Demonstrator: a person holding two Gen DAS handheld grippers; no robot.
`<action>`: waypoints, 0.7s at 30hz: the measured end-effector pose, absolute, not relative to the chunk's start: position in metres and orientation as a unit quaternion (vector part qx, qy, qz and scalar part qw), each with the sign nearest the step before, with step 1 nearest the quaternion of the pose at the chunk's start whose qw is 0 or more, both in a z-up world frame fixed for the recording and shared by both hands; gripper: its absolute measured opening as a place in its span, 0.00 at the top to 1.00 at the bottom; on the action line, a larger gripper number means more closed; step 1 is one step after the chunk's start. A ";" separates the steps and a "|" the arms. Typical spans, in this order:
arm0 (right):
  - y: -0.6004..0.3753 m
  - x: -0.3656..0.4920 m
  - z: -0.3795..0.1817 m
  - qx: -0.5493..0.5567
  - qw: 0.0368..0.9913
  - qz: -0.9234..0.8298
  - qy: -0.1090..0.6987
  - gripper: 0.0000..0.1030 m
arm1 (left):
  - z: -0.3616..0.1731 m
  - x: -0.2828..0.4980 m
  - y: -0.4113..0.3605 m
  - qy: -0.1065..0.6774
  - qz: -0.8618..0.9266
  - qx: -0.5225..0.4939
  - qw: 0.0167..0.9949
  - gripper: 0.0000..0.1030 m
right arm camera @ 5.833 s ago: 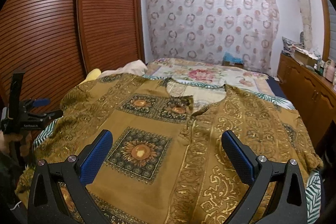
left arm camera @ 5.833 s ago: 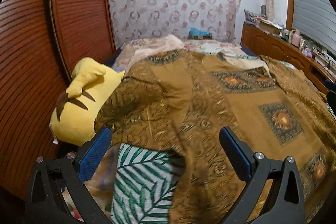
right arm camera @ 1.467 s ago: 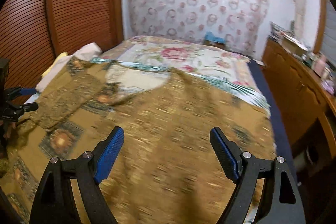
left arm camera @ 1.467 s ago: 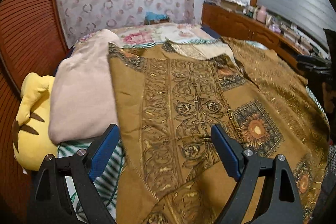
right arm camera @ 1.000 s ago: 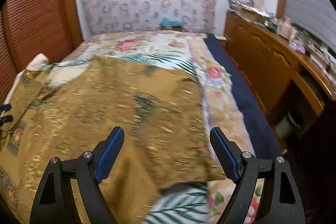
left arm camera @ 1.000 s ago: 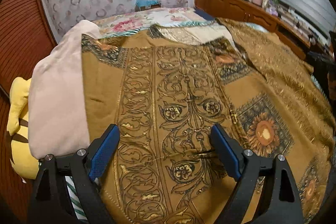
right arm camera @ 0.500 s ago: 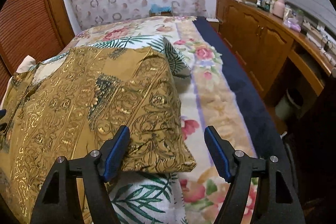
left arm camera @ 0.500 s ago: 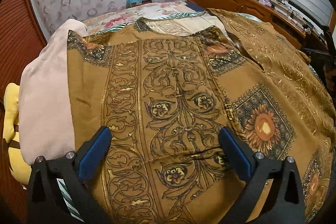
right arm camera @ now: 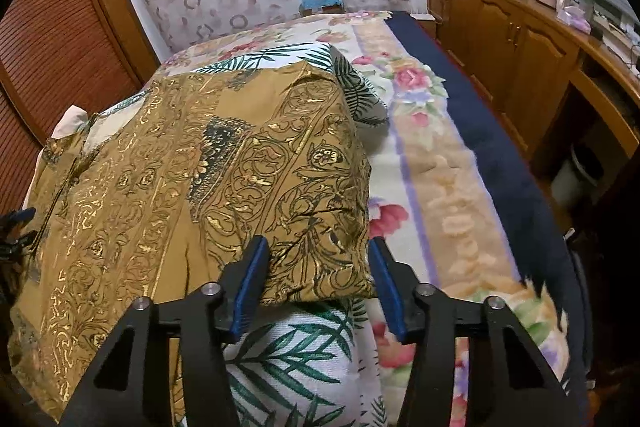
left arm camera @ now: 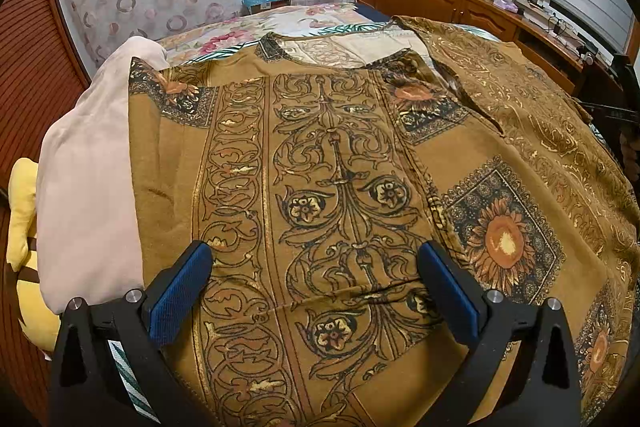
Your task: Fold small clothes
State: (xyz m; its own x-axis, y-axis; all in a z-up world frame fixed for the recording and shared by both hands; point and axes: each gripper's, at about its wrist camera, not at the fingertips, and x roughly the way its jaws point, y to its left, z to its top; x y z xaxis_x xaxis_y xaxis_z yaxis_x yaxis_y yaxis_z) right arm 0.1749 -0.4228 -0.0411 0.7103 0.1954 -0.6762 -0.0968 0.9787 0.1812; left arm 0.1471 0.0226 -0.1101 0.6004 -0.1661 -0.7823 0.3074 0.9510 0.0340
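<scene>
A mustard-brown garment (left arm camera: 328,163) with black and gold scrollwork and sunflower squares lies spread across the bed. My left gripper (left arm camera: 316,279) is open wide and hovers just above its left panel, holding nothing. In the right wrist view the garment's right sleeve (right arm camera: 280,187) lies over a leaf-print pillow (right arm camera: 296,355). My right gripper (right arm camera: 316,279) is half closed, its blue pads on either side of the sleeve's corner, with gaps still showing.
A pale pink cloth (left arm camera: 88,163) and a yellow plush toy (left arm camera: 24,239) lie at the left bed edge by the slatted wooden wardrobe (right arm camera: 60,39). A floral bedspread (right arm camera: 432,163) runs right, next to a wooden cabinet (right arm camera: 520,43) with bottles.
My right gripper has swung right to the sleeve corner and narrowed around it. My left gripper has moved in over the garment's left panel and stayed open.
</scene>
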 end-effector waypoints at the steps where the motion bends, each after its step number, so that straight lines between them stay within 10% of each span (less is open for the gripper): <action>1: -0.422 0.174 -0.040 0.064 0.923 0.080 0.372 0.59 | -0.110 0.147 0.022 0.427 -0.133 0.083 0.891 0.00; 9: -0.405 0.165 -0.031 -0.002 0.937 0.058 0.346 0.88 | -0.110 0.147 0.023 0.426 -0.132 0.082 0.891 0.00; 21: -0.340 0.149 0.002 -0.042 0.952 0.129 0.275 0.90 | -0.093 0.134 0.034 0.363 -0.095 0.035 0.926 0.00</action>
